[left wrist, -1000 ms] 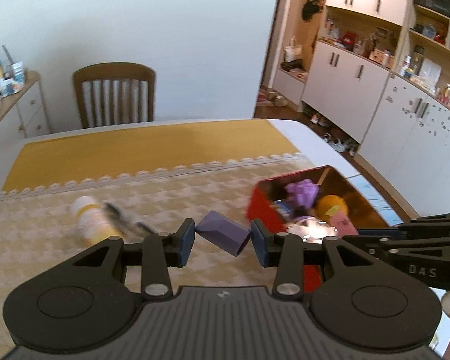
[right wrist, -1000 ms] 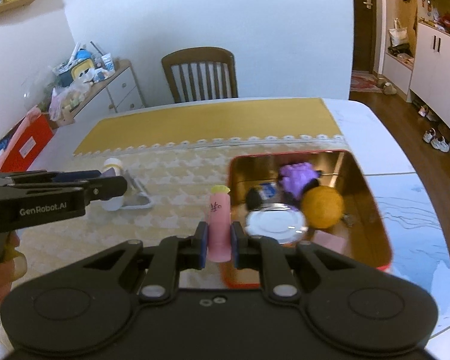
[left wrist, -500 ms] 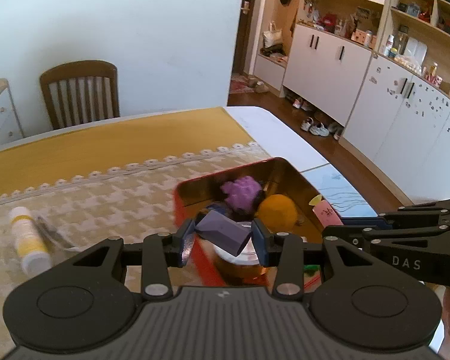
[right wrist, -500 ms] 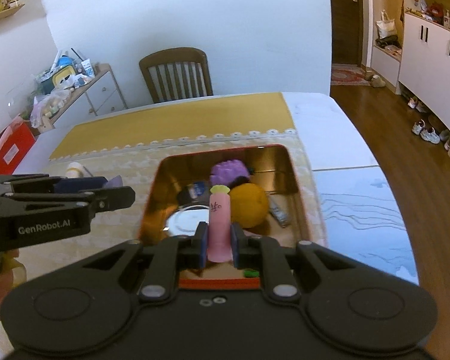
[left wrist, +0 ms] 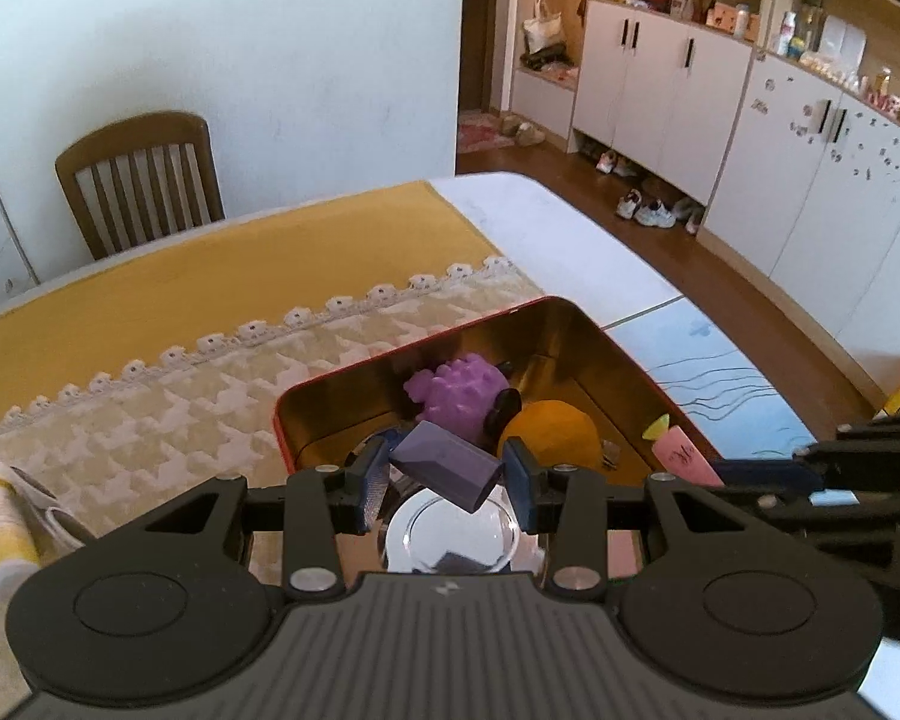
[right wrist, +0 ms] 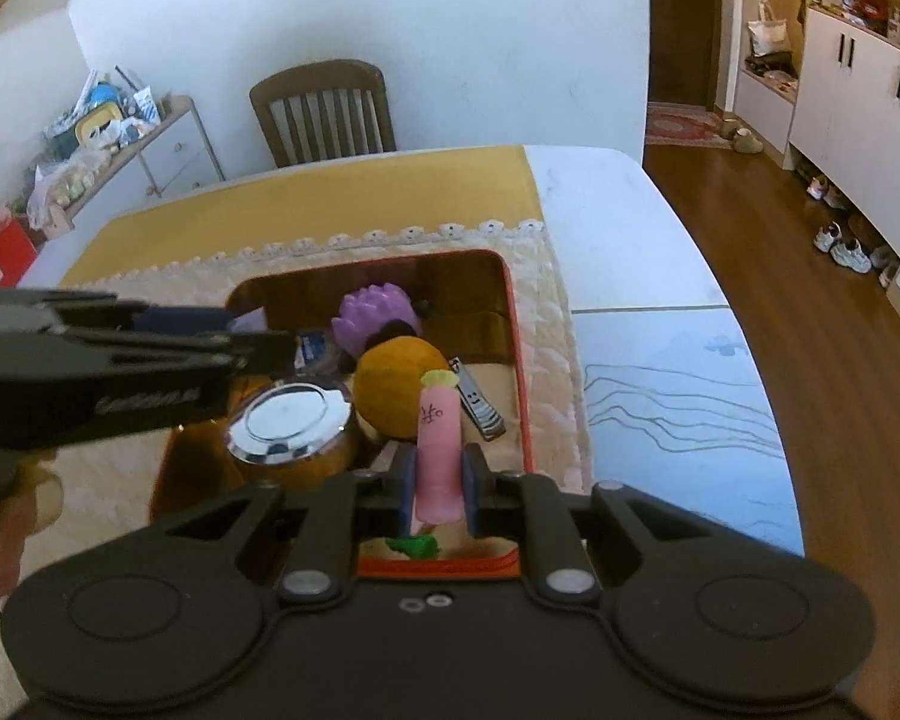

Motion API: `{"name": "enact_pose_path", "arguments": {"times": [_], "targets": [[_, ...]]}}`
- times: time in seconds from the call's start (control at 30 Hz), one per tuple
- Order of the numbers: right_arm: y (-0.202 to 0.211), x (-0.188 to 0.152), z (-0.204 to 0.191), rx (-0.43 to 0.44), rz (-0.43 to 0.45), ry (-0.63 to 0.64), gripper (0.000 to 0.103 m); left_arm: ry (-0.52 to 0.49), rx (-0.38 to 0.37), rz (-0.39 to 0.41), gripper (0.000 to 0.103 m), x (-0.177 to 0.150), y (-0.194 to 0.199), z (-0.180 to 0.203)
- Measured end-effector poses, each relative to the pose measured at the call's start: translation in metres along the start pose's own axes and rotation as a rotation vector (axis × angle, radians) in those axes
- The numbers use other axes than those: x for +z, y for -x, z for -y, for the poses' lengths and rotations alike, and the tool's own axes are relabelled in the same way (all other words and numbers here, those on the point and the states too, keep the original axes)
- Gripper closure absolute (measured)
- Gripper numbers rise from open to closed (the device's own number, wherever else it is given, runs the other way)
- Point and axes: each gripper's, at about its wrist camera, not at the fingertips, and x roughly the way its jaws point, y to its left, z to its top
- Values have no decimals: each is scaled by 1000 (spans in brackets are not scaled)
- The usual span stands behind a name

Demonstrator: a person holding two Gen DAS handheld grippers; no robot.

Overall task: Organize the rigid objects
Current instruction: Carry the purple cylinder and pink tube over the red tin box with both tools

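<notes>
Left hand-held gripper (left wrist: 444,479) is clamped on a dark purple plastic block (left wrist: 447,473), right hand-held gripper (right wrist: 438,486) pinches a pink cylindrical tube (right wrist: 438,450), both over the red metal tin (right wrist: 523,384).

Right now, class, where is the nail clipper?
In the right wrist view, the nail clipper lies inside the red tin near its right wall, just right of the orange ball and beyond the pink stick that the right gripper holds.

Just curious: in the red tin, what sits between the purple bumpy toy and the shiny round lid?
In the right wrist view, an orange ball and a small blue-and-white packet lie between the purple toy and the shiny lid.
</notes>
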Motion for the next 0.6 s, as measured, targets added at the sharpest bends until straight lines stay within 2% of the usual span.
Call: {"name": "enact_pose_path", "arguments": {"times": [0.23, 0.6], "targets": [[-16, 1, -2, -3, -42, 44, 88, 24, 20, -81, 63, 4, -36, -2], [-36, 1, 1, -15, -103, 78, 88, 24, 29, -116, 63, 6, -59, 0]]}}
